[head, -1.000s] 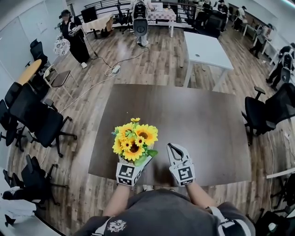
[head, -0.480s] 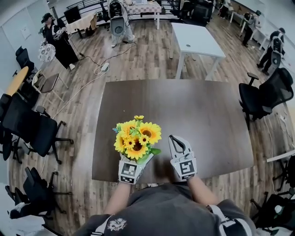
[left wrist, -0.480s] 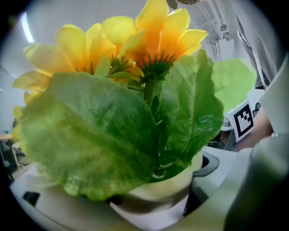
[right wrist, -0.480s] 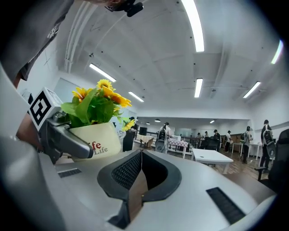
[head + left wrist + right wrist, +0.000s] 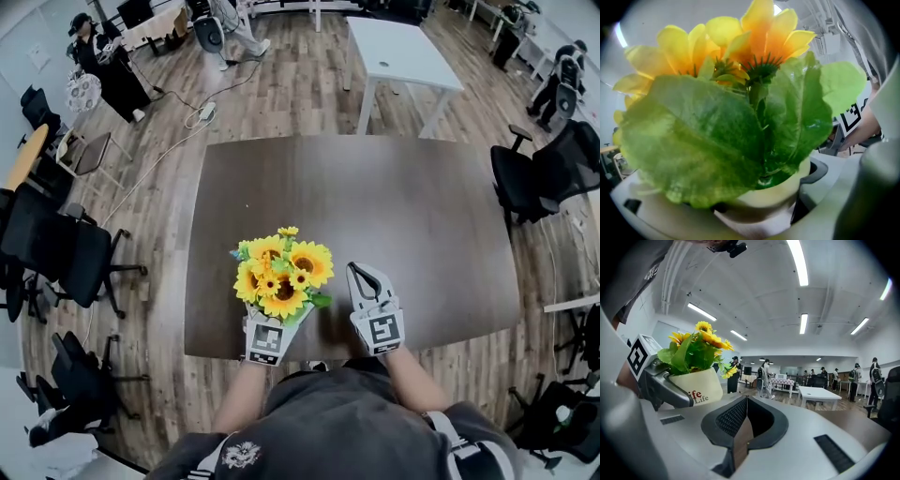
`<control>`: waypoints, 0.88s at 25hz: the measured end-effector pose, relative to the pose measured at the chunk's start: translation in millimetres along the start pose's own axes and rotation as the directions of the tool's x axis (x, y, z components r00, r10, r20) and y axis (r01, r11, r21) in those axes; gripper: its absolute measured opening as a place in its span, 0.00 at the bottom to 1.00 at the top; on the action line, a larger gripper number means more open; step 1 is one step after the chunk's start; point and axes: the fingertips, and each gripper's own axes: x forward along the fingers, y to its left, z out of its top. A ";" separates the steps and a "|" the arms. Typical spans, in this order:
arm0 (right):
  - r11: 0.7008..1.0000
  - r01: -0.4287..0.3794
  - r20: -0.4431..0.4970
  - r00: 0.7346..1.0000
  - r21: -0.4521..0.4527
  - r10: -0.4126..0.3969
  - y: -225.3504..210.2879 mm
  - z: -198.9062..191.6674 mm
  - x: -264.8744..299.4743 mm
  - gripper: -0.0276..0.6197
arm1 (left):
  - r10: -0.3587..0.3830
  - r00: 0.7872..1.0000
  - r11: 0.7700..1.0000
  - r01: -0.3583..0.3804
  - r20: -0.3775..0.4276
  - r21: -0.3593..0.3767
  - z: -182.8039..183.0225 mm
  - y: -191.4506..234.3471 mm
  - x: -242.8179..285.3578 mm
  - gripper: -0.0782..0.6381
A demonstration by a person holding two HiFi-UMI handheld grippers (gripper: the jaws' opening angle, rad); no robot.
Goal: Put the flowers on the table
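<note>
**Flowers and pot.** The flowers [image 5: 281,275], yellow sunflowers over broad green leaves [image 5: 717,140], stand in a cream pot [image 5: 696,387]. The pot's long axis is upright, with the blooms pointing up toward the head camera. The bunch sits over the near-left part of the table [image 5: 403,206], close to its near edge. No view shows whether the pot's base touches the tabletop.

**Left gripper.** The left gripper [image 5: 270,323] has its jaws spread around the pot and pressed to its sides. In the left gripper view the pot's rim lies between them and the leaves fill most of the field. The gripper reaches forward from the near edge, its marker cube toward the person and the forearm straight behind it.

**Right gripper.** The right gripper [image 5: 745,401] has its jaws pressed together with nothing between them. It lies just beside the pot on the right, apart from it, pointing forward and level over the near edge. In its view the pot and the left gripper show at the left.

**Edges and room.** The near edge runs under both marker cubes, and the left edge lies near the flowers. Ahead and to the right the dark tabletop is bare across its whole span. Black chairs [image 5: 66,253] stand off the left side, and one chair [image 5: 530,183] stands by the far right corner. A white table [image 5: 398,52] stands well beyond the far edge.
</note>
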 end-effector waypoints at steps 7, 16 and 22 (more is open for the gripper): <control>1.000 -0.016 -0.024 1.000 0.017 0.017 -6.8 -21.6 13.6 0.08 | -0.022 0.999 0.999 0.021 -0.036 -0.045 -29.8 -8.9 19.4 0.89; 0.998 -0.047 -0.092 0.995 0.034 0.050 -5.0 -57.1 24.2 0.08 | -0.039 0.978 0.998 0.027 -0.203 -0.060 -125.1 -29.7 36.2 0.89; 0.998 -0.025 -0.170 0.985 0.062 0.036 -11.1 -90.2 25.2 0.08 | -0.070 0.963 0.996 0.053 -0.261 -0.073 -153.9 -39.4 45.5 0.89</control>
